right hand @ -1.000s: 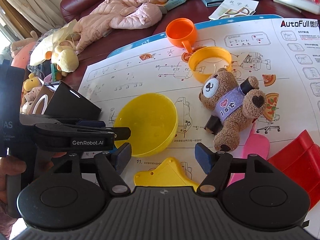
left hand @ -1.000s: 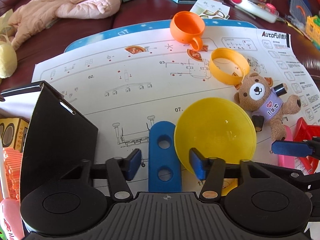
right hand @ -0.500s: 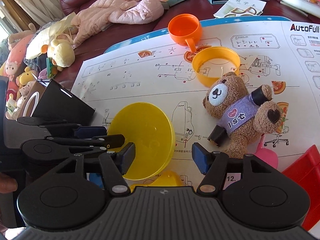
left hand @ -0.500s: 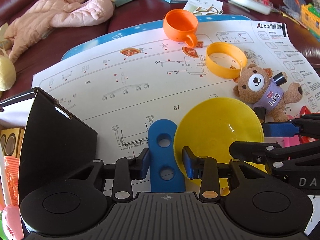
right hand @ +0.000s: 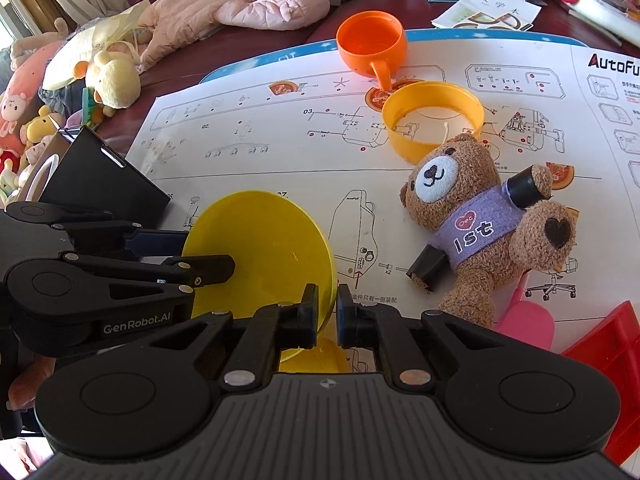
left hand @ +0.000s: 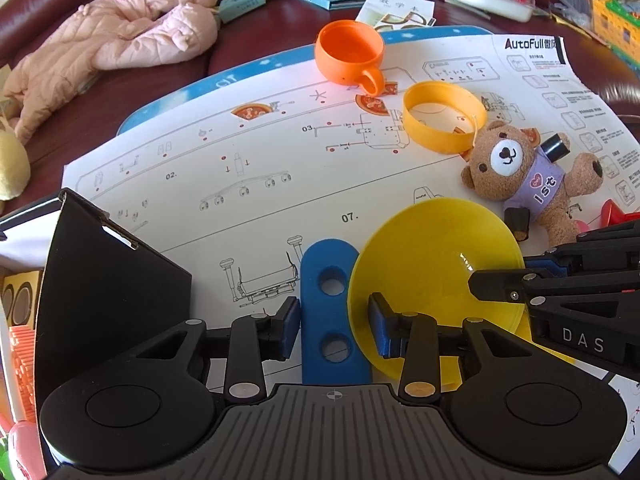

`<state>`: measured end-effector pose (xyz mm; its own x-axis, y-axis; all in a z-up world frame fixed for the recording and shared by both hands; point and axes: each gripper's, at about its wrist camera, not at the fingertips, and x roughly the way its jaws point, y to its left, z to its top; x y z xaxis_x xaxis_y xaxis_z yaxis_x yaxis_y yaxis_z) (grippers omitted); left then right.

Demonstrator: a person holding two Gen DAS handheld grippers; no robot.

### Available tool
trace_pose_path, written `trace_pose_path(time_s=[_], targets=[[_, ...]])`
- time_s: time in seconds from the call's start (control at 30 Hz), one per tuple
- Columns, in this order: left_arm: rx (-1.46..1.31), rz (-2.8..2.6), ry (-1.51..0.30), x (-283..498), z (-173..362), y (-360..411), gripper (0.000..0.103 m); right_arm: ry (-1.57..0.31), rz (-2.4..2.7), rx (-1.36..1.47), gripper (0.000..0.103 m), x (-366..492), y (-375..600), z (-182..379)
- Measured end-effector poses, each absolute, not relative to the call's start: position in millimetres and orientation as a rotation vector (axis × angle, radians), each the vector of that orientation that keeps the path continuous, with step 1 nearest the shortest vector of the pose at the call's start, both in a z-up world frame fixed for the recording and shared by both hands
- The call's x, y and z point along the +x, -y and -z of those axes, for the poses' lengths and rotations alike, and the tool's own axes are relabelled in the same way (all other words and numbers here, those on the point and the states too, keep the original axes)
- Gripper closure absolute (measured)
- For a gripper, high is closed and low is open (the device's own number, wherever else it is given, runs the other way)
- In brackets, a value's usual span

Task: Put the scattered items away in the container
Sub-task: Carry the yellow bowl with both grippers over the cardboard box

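My right gripper (right hand: pixel 328 314) is shut on the near rim of the yellow bowl (right hand: pixel 264 248), which stands tilted on its edge. In the left wrist view it (left hand: pixel 500 274) reaches in from the right over the bowl (left hand: pixel 432 264). The jaws of my left gripper (left hand: pixel 333 328) are closing with a flat blue piece with two holes (left hand: pixel 330 312) between them. The pads sit close beside it and the bowl's rim crosses in front of the right pad. The black box (left hand: pixel 112 288) stands open at the left.
A teddy bear (right hand: pixel 472 216), an orange cup (right hand: pixel 372 44) and a yellow ring (right hand: pixel 432 120) lie on the instruction sheet (left hand: pixel 240 152). Red (right hand: pixel 600 344) and pink (right hand: pixel 528 322) pieces lie at the right. A small yellow piece (right hand: pixel 316 356) sits under the bowl. Plush toys and a pink jacket (left hand: pixel 120 36) are behind.
The right jaws have shut on the bowl's rim and the bowl has tipped up. The left jaws have narrowed around the blue piece. The left hand has stayed in place.
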<state>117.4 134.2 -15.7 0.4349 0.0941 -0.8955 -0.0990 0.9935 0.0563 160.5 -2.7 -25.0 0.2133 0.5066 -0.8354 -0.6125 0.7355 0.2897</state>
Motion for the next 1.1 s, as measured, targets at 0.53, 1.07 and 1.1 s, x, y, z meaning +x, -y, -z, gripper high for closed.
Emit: trace_pose_path(time_s=[0.53, 1.07, 1.1], targets=[[-0.034, -0.080, -1.056, 101, -19, -120, 0.100, -1.006, -0.774, -0.112, 0.094, 148, 13, -8], [-0.123, -0.190, -0.938, 40, -87, -176, 0.099, -0.858, -0.888, -0.165, 0.093, 104, -34, -76], [-0.136, -0.204, -0.929, 34, -91, -184, 0.099, -0.851, -0.902, -0.170, 0.093, 100, -41, -80]])
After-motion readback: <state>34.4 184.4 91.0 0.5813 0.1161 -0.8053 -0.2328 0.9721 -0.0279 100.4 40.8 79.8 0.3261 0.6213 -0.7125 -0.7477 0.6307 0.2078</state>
